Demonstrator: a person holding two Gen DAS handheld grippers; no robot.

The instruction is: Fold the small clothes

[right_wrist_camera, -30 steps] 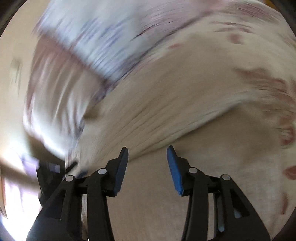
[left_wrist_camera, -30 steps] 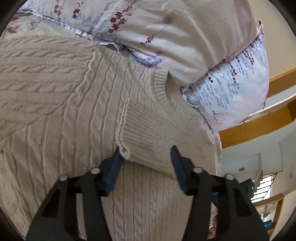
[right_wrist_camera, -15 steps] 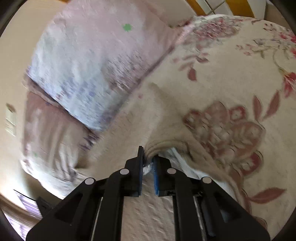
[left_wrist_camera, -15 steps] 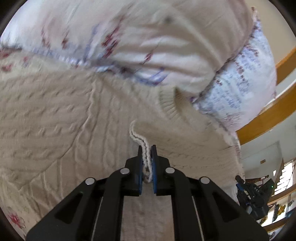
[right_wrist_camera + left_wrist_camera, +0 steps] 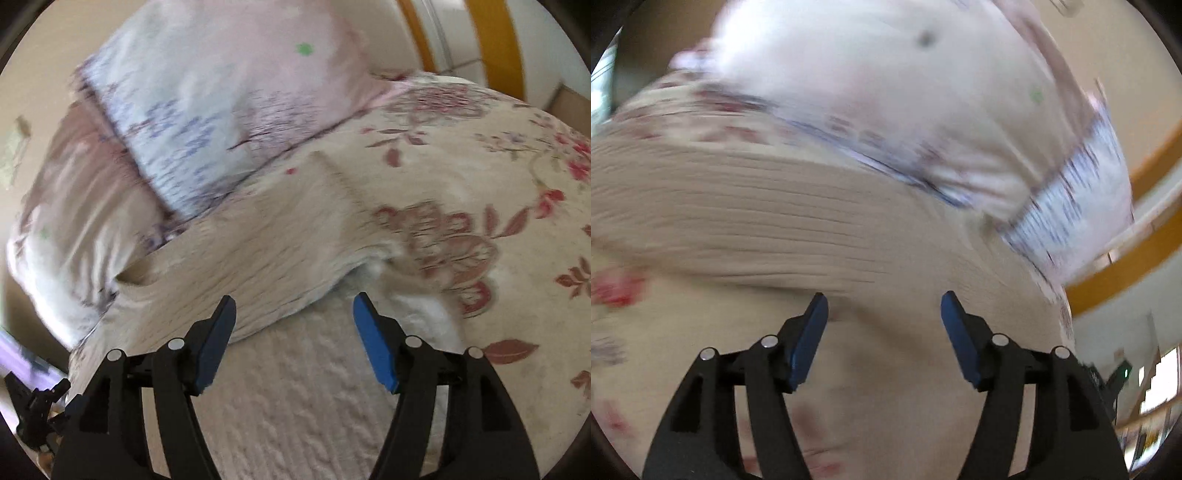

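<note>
Your left tongs [image 5: 884, 295] stand wide apart, blue pads [image 5: 807, 343] splayed, nothing between them. They hang just above pale fabric; that view is motion-smeared, so detail is poor.

Your right tongs [image 5: 293, 297] are spread just as wide and grip nothing either. Black frame arms run off the near edge in both views.

The cream cable-knit sweater [image 5: 295, 398] lies flat on the bed, directly under and ahead of the right tongs. A folded-over part [image 5: 258, 258] of it lies across the knit just beyond the fingertips, its free edge running from near left toward far right. In the left view the same sweater [image 5: 757, 221] shows as a broad ribbed beige band across the middle, just beyond the tongs.

The surface is a bedspread [image 5: 498, 184], cream with red and brown flowers and leaves, spreading right of the sweater. At the far side, pillows [image 5: 207, 122] in pale pink and white with blue-purple print press against the sweater's far edge; they also fill the top of the left view [image 5: 923, 110].

Room: beige wall [image 5: 1126, 74] behind the pillows, orange-brown wood trim [image 5: 1126, 266] on the right, bright windows [image 5: 1160, 384] at lower right. The right view shows yellow-orange trim [image 5: 495, 40] at the far right.
</note>
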